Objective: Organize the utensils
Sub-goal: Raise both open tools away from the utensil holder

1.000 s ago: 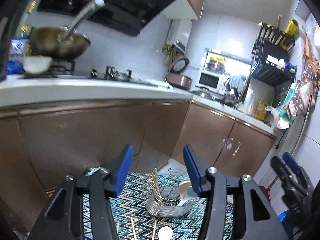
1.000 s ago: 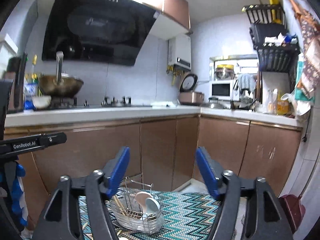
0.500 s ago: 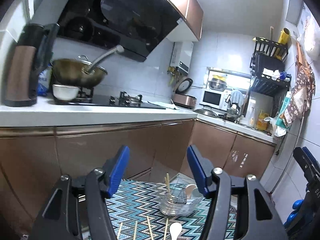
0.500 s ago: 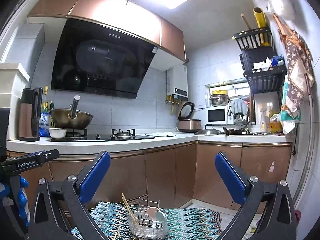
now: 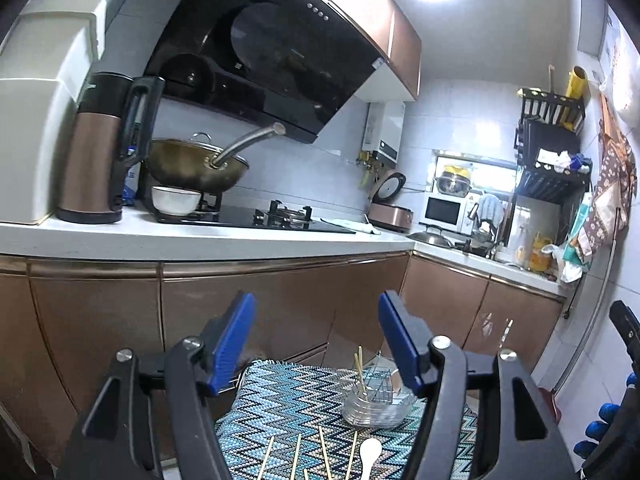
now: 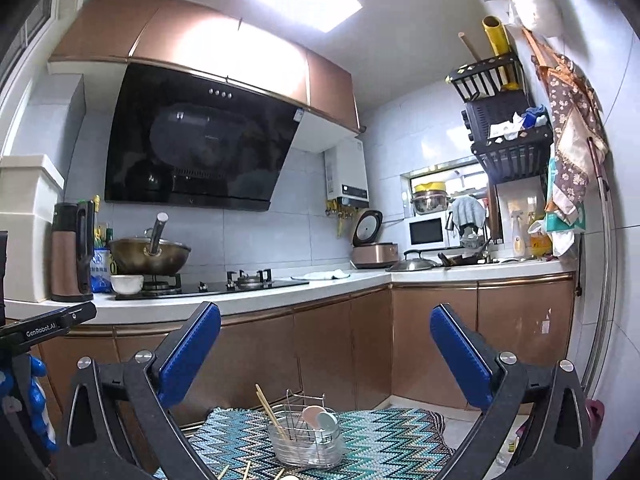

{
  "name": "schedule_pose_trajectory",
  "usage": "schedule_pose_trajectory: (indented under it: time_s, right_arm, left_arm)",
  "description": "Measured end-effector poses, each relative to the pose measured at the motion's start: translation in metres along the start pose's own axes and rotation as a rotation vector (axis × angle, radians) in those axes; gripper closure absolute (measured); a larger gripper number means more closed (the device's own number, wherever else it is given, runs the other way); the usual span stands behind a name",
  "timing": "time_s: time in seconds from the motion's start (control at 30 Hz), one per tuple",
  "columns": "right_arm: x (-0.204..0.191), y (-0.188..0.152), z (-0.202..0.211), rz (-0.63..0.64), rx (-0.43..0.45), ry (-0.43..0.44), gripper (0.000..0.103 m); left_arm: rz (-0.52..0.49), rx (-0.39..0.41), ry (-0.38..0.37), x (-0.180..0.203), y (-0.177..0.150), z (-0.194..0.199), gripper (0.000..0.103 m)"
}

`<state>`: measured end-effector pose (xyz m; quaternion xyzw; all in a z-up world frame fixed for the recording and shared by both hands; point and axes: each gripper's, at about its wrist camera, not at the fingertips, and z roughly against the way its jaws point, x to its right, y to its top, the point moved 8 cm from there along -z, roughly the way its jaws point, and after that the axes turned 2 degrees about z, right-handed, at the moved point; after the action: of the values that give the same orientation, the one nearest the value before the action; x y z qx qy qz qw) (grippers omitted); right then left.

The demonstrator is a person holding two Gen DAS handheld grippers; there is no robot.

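Note:
A wire utensil basket (image 6: 306,438) stands on a zigzag-patterned mat (image 6: 384,436), holding chopsticks (image 6: 269,410) and white spoons (image 6: 316,416). In the left wrist view the basket (image 5: 376,402) sits low between my fingers, with several loose chopsticks (image 5: 322,454) and a white spoon (image 5: 370,451) lying on the mat (image 5: 280,400) in front of it. My left gripper (image 5: 316,340) hangs well above the mat, its jaws opening and nothing between them. My right gripper (image 6: 325,352) is wide open and empty, also raised above the basket.
Brown cabinets (image 5: 280,300) run behind the mat under a white counter (image 5: 200,236) with a wok (image 5: 196,166), a bowl (image 5: 176,200) and a kettle (image 5: 100,148). A rice cooker (image 6: 374,254) and microwave (image 6: 426,230) stand at the far corner.
Both grippers have risen and tilted up, so the basket and mat sit lower and farther off. The right jaws spread much wider; the left jaws opened a little.

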<state>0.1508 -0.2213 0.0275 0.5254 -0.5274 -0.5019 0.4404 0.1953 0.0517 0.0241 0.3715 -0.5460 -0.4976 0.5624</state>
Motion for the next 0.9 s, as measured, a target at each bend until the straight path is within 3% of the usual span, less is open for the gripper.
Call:
schedule_pose_trajectory:
  time_s: [0.53, 0.9]
  right_arm:
    - [-0.003, 0.012, 0.033, -0.034, -0.005, 0.074, 0.000]
    - [-0.001, -0.005, 0.028, -0.014, -0.029, 0.029, 0.000]
  left_arm:
    - [-0.011, 0.009, -0.005, -0.002, 0.006, 0.036, 0.040]
    - [-0.032, 0.006, 0.036, -0.005, -0.008, 0.032, 0.040]
